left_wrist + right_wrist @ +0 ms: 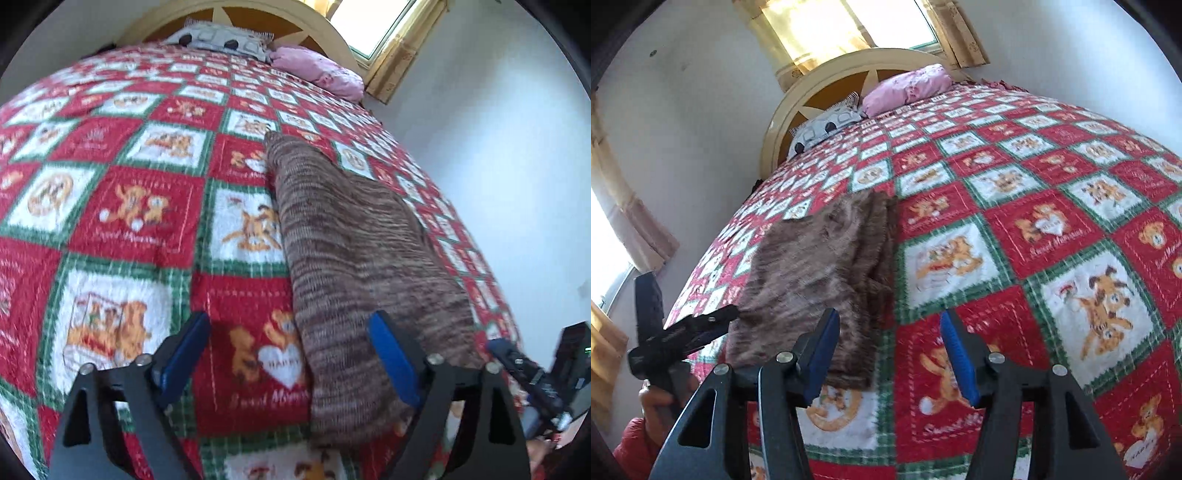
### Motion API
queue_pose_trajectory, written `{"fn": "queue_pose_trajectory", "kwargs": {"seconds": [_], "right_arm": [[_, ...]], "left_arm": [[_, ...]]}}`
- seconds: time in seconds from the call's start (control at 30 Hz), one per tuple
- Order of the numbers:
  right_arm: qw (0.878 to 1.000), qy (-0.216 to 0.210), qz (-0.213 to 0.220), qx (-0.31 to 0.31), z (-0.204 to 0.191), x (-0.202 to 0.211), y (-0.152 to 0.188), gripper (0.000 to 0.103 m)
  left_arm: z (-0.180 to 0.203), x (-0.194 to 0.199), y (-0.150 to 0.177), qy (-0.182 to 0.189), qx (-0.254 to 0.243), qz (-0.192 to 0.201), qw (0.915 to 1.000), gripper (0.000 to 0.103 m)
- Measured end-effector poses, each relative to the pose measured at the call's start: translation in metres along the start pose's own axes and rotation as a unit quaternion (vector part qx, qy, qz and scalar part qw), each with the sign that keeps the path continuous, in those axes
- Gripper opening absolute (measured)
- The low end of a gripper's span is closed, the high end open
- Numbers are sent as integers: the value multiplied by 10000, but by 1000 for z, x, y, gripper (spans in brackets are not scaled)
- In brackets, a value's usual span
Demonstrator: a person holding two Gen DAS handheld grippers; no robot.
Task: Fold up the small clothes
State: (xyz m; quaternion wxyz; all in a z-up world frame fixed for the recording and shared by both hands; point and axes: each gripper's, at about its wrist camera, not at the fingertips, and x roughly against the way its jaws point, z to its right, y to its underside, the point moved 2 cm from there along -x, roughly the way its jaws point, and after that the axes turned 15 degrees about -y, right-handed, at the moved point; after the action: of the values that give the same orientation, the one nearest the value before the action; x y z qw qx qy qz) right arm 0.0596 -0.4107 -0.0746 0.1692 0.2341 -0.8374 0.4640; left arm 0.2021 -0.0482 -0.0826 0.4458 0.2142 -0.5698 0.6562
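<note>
My left wrist camera sat low behind the left gripper, looking forward and down along its fingers, close above the bedspread and toward the headboard. My right wrist camera rode behind the right gripper in the same way, equally close to the bed. Both views shared the brown knit garment, which lay right of centre in the left view and left of centre in the right view, along with the pink pillow and the window. Each camera caught the other gripper at its frame's edge.
</note>
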Motion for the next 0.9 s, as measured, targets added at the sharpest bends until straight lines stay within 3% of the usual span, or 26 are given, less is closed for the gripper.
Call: {"fn": "queue_pose_trajectory", "kwargs": {"seconds": [0.3, 0.47, 0.63, 0.8, 0.9], "right_arm": [[9999, -148, -75, 31, -2, -5, -11, 58], [9966, -680, -122, -457, 10, -29, -44, 60], [9844, -1257, -226, -1206, 34, -75, -68, 60], [9919, -740, -425, -937, 36, -113, -79, 60], [9938, -756, -508, -641, 26, -119, -76, 61]], "left_arm": [[15, -17, -27, 460, 208, -82, 9987, 89], [14, -52, -50, 782, 884, -516, 9917, 89], [22, -58, -59, 700, 881, -469, 9925, 89], [25, -58, -55, 671, 531, -234, 9961, 90], [22, -55, -52, 672, 415, -144, 9968, 90]]}}
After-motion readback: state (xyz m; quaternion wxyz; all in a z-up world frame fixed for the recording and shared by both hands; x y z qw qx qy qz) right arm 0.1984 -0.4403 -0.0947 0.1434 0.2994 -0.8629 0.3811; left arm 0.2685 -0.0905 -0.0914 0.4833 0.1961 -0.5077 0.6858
